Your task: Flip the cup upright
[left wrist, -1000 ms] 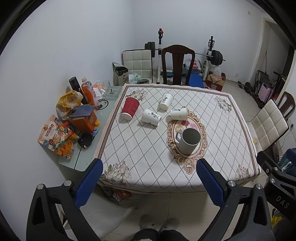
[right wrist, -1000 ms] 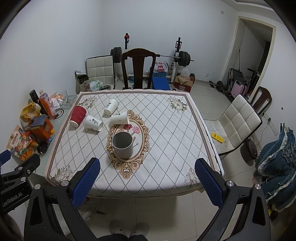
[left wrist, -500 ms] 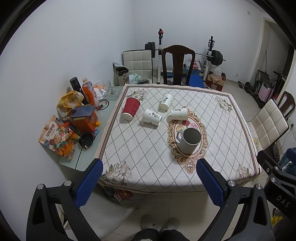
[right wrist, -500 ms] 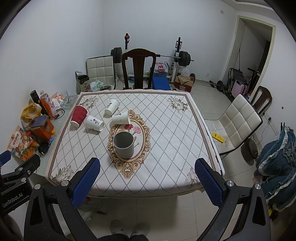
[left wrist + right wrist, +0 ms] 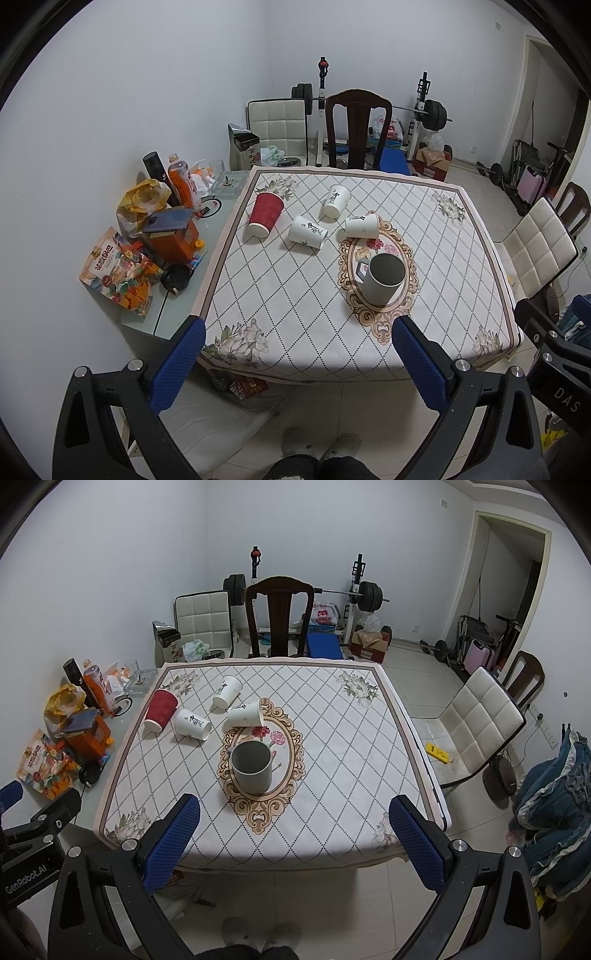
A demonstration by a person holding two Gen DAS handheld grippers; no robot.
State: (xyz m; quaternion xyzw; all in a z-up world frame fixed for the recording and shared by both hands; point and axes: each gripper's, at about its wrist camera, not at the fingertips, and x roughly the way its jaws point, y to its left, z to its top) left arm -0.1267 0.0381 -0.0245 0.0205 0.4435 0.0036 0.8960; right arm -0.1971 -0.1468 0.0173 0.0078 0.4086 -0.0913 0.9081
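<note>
A red paper cup point(image 5: 265, 213) point(image 5: 160, 710) and three white paper cups point(image 5: 308, 231) point(image 5: 192, 724) lie on their sides on the far left of the table point(image 5: 443, 258) point(image 5: 351, 738). The other two white cups point(image 5: 335, 201) point(image 5: 362, 226) lie just behind. A grey mug point(image 5: 382, 277) point(image 5: 252, 767) stands upright on the oval medallion. My left gripper point(image 5: 295, 363) and right gripper point(image 5: 295, 843) are both open and empty, held off the table's near edge.
A low glass side table point(image 5: 173, 306) on the left holds bottles, snack bags and an orange box. A dark wooden chair point(image 5: 357, 125) stands behind the table, a white chair point(image 5: 480, 720) on the right. Gym weights line the back wall.
Both views have shifted very slightly; the table sits a little lower in frame. No object has moved and both grippers stay open.
</note>
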